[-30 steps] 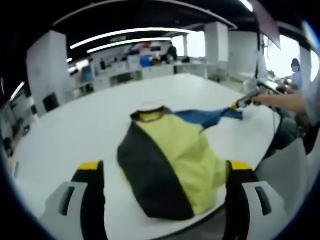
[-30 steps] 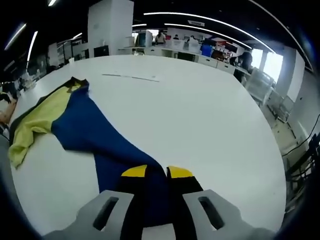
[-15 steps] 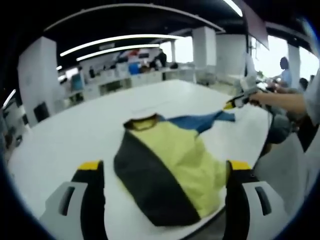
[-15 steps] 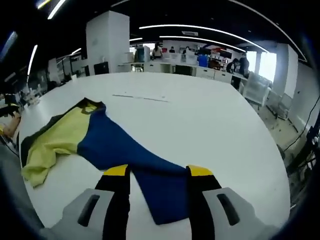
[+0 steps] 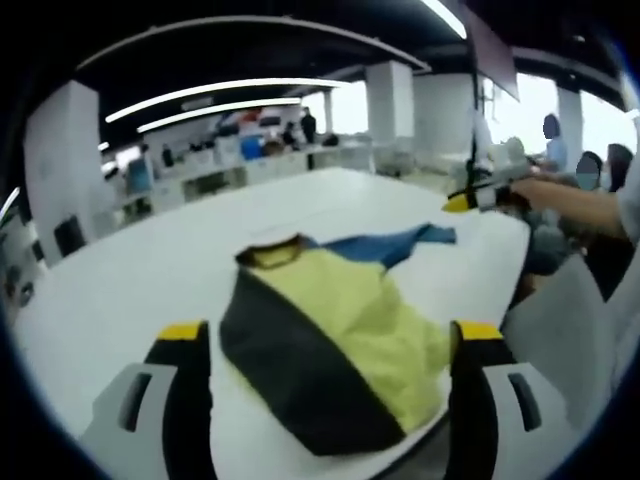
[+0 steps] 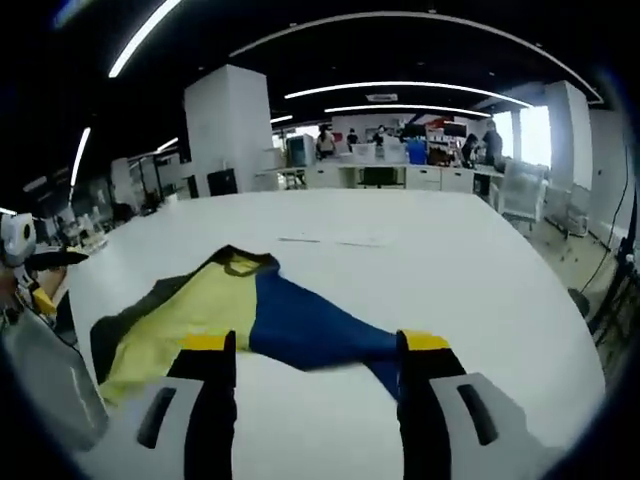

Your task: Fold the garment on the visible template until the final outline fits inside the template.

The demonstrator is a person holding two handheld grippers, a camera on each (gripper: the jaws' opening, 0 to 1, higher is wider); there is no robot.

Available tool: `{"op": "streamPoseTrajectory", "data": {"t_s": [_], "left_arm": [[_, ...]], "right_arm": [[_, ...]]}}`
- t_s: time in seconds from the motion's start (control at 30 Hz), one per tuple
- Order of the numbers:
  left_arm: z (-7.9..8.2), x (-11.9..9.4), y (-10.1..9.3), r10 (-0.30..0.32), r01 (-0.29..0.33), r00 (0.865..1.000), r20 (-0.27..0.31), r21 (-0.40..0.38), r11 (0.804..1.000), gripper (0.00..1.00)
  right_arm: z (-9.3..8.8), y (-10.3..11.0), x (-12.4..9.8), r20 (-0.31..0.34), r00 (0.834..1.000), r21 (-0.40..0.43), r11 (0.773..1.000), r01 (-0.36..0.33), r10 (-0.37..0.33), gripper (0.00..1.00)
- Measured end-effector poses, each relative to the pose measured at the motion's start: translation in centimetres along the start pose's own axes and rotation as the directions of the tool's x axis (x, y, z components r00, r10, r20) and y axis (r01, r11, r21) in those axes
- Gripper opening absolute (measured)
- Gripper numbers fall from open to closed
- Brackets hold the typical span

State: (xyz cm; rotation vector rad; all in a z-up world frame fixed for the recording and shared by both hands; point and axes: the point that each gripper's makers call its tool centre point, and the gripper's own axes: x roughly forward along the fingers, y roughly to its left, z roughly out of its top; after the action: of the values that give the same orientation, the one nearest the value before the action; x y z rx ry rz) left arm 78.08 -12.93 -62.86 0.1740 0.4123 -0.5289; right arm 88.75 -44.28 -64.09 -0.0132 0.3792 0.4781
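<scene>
We see the garment lying crumpled on the white table, near the table's near edge in the left gripper view: a yellow panel in the middle, a black panel to its left, a blue part trailing to the far right. The left gripper is released, jaws wide apart on either side of the garment, nothing held. The right gripper is also released and empty, jaws spread just above the blue part. In the left gripper view it shows at far right, held up in a person's hand.
</scene>
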Motion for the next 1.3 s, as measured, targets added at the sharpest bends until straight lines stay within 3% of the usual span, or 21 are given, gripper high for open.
{"op": "streamPoseTrajectory", "data": {"t_s": [0.2, 0.33, 0.43, 0.73, 0.83, 1.0, 1.07, 1.23, 1.3], "left_arm": [[-1.1, 0.6, -0.4, -0.014, 0.014, 1.0, -0.011, -0.017, 1.0, 0.89], [-3.0, 1.1, -1.0, -0.034, 0.034, 0.996, -0.08, 0.0, 0.999, 0.83], [-3.7, 1.4, -1.4, -0.04, 0.04, 0.995, -0.091, 0.002, 0.999, 0.8], [-6.5, 1.2, -3.0, -0.044, 0.041, 0.982, -0.181, -0.025, 0.999, 0.53], [-8.4, 1.2, -3.9, -0.041, 0.034, 0.964, -0.263, -0.032, 0.999, 0.39], [-9.8, 1.7, -5.4, -0.05, 0.042, 0.952, -0.301, -0.033, 0.999, 0.29], [-10.3, 1.8, -6.2, -0.07, 0.056, 0.943, -0.325, -0.053, 0.997, 0.21], [-10.9, 2.3, -6.3, -0.046, 0.025, 0.938, -0.343, -0.067, 0.997, 0.14], [-11.7, 2.3, -6.1, -0.028, 0.009, 0.921, -0.389, -0.05, 0.999, 0.12]], "right_arm": [[1.3, 3.2, -2.4, 0.065, 0.998, 0.041, 0.999, -0.028, 0.025, 0.82], [2.3, 4.5, -3.9, 0.116, 0.993, 0.047, 0.999, -0.022, 0.017, 0.89], [2.5, 5.7, -4.5, 0.123, 0.992, 0.045, 0.999, -0.026, 0.02, 0.96], [3.5, 8.0, -5.8, 0.16, 0.987, 0.008, 1.0, -0.023, 0.021, 0.93], [3.2, 8.7, -5.7, 0.152, 0.988, -0.017, 1.0, -0.026, 0.028, 0.92], [3.0, 9.6, -5.7, 0.16, 0.986, 0.002, 0.998, -0.057, 0.056, 0.95], [3.0, 9.7, -5.7, 0.16, 0.985, 0.002, 0.998, -0.064, 0.063, 0.94], [2.8, 9.6, -5.8, 0.161, 0.984, 0.012, 0.997, -0.076, 0.073, 0.93], [2.6, 9.6, -5.8, 0.158, 0.984, 0.019, 0.996, -0.085, 0.081, 0.92]]}}
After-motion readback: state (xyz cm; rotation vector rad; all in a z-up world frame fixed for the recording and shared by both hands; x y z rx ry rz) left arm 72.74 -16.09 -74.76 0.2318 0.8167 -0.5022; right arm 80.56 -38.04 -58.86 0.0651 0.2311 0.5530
